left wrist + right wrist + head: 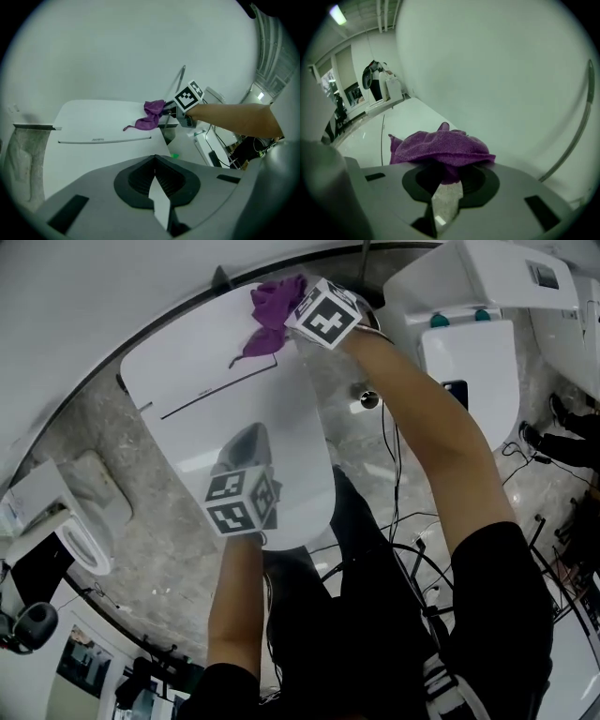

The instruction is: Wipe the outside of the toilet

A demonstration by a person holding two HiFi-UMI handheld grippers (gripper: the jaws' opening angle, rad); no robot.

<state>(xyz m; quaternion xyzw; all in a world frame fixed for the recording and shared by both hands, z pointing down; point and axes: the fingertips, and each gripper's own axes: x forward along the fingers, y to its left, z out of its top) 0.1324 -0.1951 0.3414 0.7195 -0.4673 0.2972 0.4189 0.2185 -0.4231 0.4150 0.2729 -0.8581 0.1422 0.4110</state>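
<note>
White wall [84, 296] backs the toilet [187, 381] across the upper frame. Your right arm stretches straight to upper centre, and the right claw [296, 311] is clamped on the purple cloth [272, 307], which rests on the toilet's flat top. Your left arm is bent, and the left claw [246, 444], pressed together and empty, hovers over the lid. The small lettering by the seam is unreadable.

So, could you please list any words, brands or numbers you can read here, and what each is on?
Brand print on the white toilet: too blurred to read.
Purple cloth in the right gripper: no label visible.
Nothing else legible.
</note>
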